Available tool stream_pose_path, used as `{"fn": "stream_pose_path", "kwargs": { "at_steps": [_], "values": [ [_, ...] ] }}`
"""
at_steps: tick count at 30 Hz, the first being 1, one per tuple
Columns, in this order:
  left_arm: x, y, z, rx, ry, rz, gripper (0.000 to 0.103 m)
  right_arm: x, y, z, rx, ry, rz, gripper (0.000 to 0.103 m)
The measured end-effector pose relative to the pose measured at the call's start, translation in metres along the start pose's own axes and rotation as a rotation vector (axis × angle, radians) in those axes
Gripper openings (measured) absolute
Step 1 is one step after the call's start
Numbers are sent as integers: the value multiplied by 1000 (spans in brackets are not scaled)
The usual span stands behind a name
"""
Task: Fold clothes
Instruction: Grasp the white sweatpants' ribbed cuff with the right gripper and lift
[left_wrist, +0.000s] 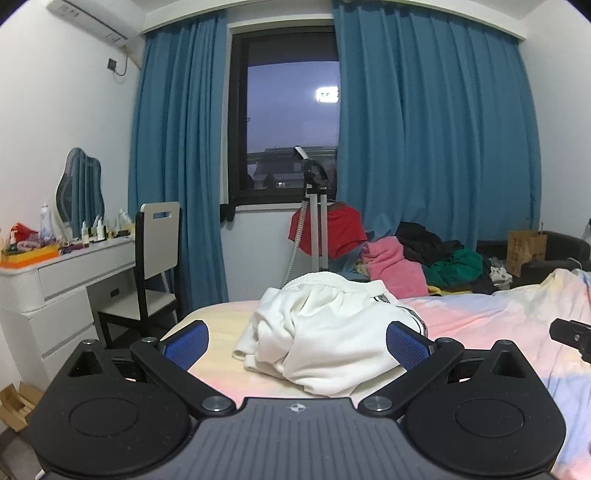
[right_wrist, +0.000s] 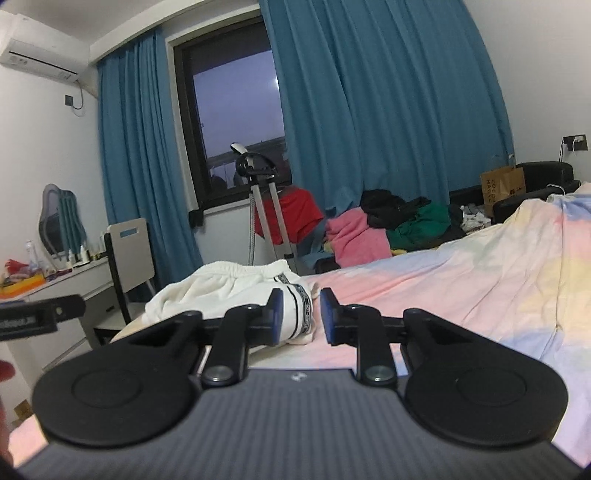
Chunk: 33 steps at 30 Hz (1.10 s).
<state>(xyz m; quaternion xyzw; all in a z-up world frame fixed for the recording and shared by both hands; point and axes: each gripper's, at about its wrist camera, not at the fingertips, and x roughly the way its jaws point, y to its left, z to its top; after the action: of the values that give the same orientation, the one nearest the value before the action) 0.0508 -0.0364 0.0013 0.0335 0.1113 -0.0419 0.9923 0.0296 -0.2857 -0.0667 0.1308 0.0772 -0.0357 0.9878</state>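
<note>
Your bed (left_wrist: 480, 317) fills the lower part of both views, its sheet a soft pastel wash of pink, pale blue and cream, smooth near you and creased toward the right. Behind it hang heavy blue curtains (left_wrist: 424, 129) in deep vertical pleats, parted on a dark-framed window (left_wrist: 288, 110).

On the bed's near corner lies the garment (left_wrist: 325, 332), a crumpled heap of thick white knit with a ribbed elastic band along its top and a black-and-white patterned tape down one side. It is unfolded, bunched into rounded folds.

Beyond the bed sits a pile (left_wrist: 424, 258) of loose clothes: fuzzy pink, black, green and a red piece draped on a metal stand (left_wrist: 317, 221). At the left, a white worktop (left_wrist: 74, 266) with drawers carries small bottles and a wavy-edged mirror (left_wrist: 79, 188); a slab-backed chair (left_wrist: 155, 258) stands at it.

Your left tool (left_wrist: 295, 343) is spread wide, its blue dimpled pads on either side of the garment's near end, not touching it as far as the view shows.

Your right tool (right_wrist: 299, 314) is set narrow, with a clear gap between its flat blue-faced fingers and nothing gripped; it points at the garment's taped edge.
</note>
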Motion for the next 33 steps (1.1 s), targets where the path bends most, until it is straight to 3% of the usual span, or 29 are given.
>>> {"fn": "stream_pose_path", "kwargs": {
  "at_steps": [3,9,12,16,18,22,26,30,33],
  "values": [
    [12,3,-6,-24,7,-8,103,14,-9,6,70,57,67,25],
    [33,36,-24,-102,40,-6,103,109,-8,30,104,193,148,30],
    [43,54,-33,-143,59,-3,103,167,-5,39,120,245,197,36],
    [62,79,-44,-181,87,11,103,265,4,42,96,317,273,56],
    [73,90,-48,-183,94,23,103,311,6,40,89,350,286,57],
    [99,97,-60,-162,111,19,103,386,-2,32,72,351,232,57],
    [124,97,-72,-165,140,-10,103,440,-12,16,97,434,292,71],
    [139,100,-78,-198,168,-27,103,470,-21,5,175,497,382,69],
    [149,102,-80,-226,185,-34,103,459,-15,7,117,486,426,46]
  ]
}}
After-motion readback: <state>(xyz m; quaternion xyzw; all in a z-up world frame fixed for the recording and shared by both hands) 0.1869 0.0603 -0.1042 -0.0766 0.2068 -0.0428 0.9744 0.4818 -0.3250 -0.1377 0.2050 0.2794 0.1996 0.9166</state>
